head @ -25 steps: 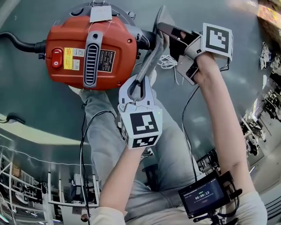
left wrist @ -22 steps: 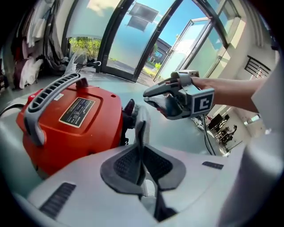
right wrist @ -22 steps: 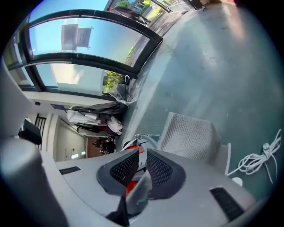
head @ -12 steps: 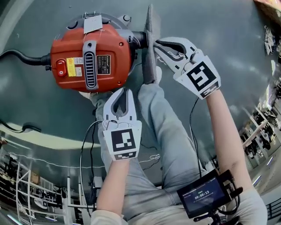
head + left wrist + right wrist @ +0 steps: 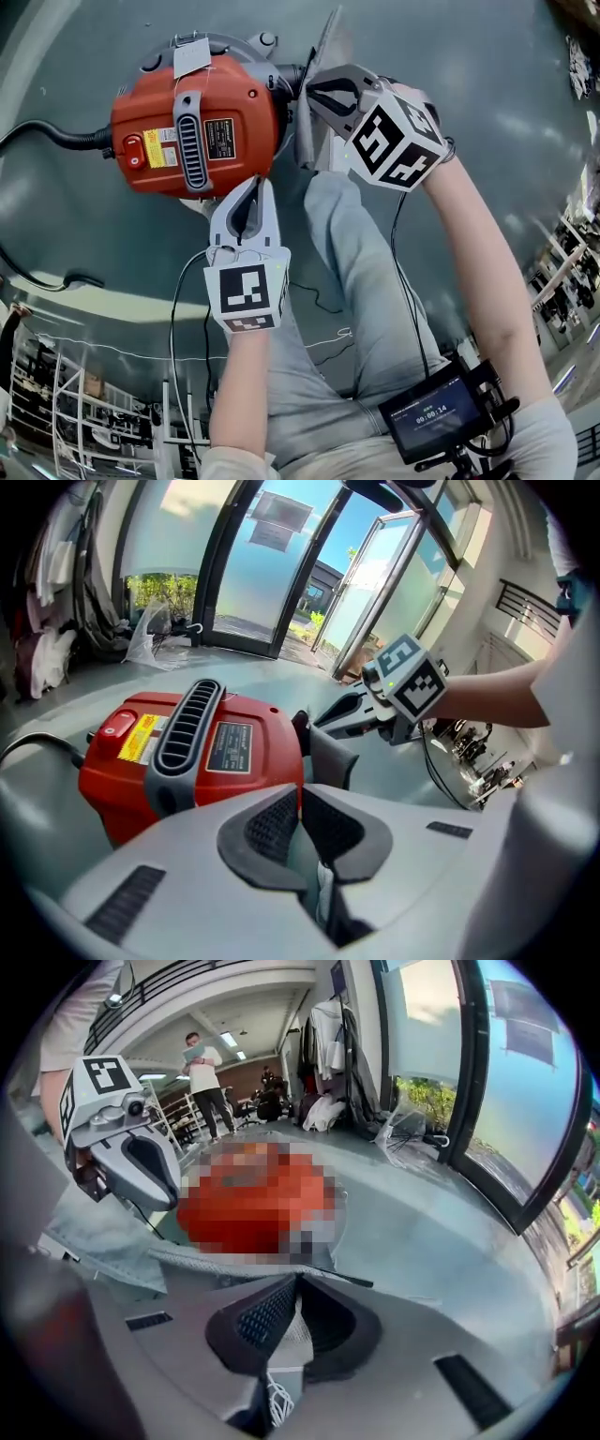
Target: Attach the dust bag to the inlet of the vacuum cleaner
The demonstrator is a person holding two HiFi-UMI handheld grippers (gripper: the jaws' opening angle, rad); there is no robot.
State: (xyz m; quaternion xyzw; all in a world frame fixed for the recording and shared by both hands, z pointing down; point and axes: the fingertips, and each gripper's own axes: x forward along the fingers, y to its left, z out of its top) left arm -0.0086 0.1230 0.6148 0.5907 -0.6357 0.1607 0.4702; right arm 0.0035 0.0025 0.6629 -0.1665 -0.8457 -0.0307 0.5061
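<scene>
The red vacuum cleaner lies on the grey floor, and its dark inlet faces right. The grey dust bag hangs edge-on right against that inlet. My right gripper is shut on the bag's upper part, and mesh cloth and a white string show between its pads. My left gripper is shut at the vacuum's near edge, apart from the bag. In the left gripper view the bag stands beyond the closed jaws, beside the vacuum.
A black hose leaves the vacuum's left side. The person's grey-trousered legs stretch under both arms, and a small screen sits at the lower right. Glass doors stand behind. A person stands far off.
My right gripper has rolled over and carried the bag left, up against the inlet. My left gripper has moved left and down, away from the bag's lower end, to the vacuum's near edge.
</scene>
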